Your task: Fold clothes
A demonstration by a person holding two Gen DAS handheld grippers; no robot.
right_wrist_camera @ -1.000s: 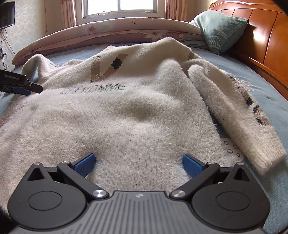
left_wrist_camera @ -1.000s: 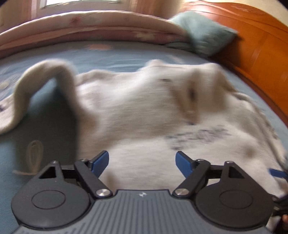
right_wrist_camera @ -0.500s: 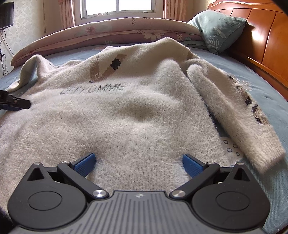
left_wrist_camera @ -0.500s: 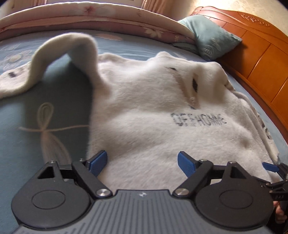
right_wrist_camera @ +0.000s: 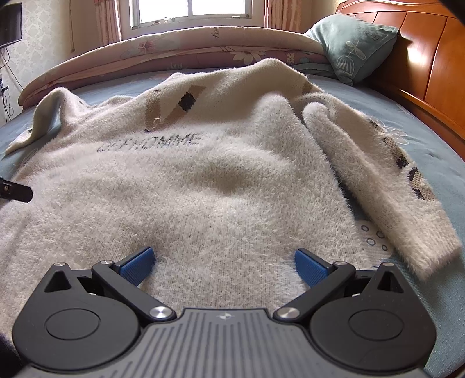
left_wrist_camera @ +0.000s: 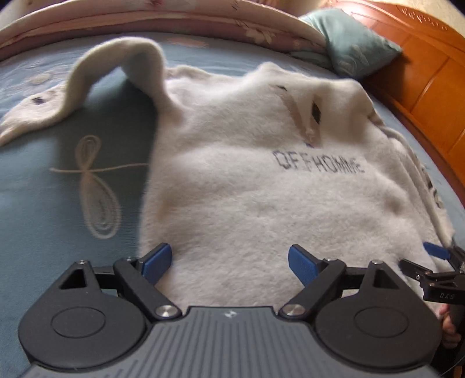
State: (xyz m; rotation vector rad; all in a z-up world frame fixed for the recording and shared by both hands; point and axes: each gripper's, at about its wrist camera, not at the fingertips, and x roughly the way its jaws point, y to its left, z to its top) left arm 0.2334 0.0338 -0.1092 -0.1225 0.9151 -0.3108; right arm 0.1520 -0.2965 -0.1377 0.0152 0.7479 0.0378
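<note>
Left wrist view: the sweater (left_wrist_camera: 261, 180) lies lengthwise ahead, its hem under the left gripper (left_wrist_camera: 229, 261), jaws spread wide and empty. The right gripper (right_wrist_camera: 223, 263) gapes equally wide and empty over the hem's other end.

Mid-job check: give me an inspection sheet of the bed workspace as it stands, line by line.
Surface: blue patterned bedsheet, flat.
Job's things: fluffy cream knitted sweater lying spread out, lettering up; its left sleeve arches off the sheet, its right sleeve lies alongside the body.
Clutter: teal pillow and rolled floral quilt at the far edge.
Grippers: left gripper and right gripper both open over the hem, nothing held.
Cables: dark cords on the wall, clear of the bed.
Surroundings: wooden headboard, window, curtains.
</note>
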